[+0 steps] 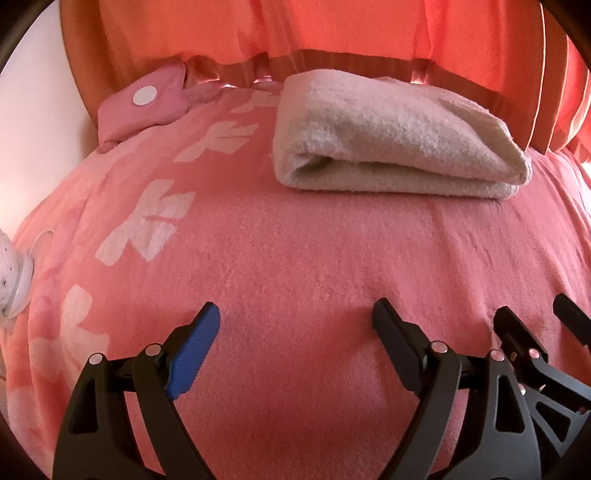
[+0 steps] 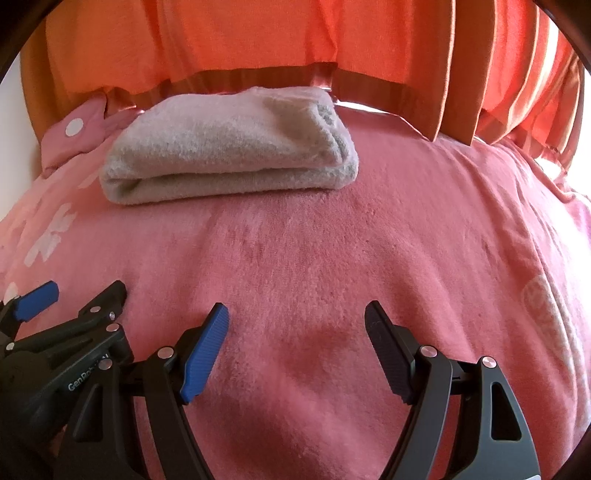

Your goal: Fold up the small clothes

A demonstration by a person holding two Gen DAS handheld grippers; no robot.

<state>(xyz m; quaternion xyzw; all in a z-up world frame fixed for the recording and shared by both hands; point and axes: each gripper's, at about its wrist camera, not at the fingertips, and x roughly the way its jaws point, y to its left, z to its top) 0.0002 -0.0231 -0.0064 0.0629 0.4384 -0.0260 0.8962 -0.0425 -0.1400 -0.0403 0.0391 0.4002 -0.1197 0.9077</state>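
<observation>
A folded beige fleece cloth (image 1: 388, 136) lies on the pink blanket (image 1: 295, 258) at the far side; it also shows in the right wrist view (image 2: 229, 147). My left gripper (image 1: 295, 317) is open and empty, low over the blanket, well short of the cloth. My right gripper (image 2: 295, 317) is open and empty too, beside the left one. The right gripper shows at the right edge of the left wrist view (image 1: 532, 314), and the left gripper shows at the left edge of the right wrist view (image 2: 85, 291).
A pink pillow with a white dot (image 1: 144, 99) lies at the far left, also in the right wrist view (image 2: 74, 129). Orange curtains (image 1: 332, 29) hang behind the bed. A white soft object (image 1: 14, 273) sits at the left edge.
</observation>
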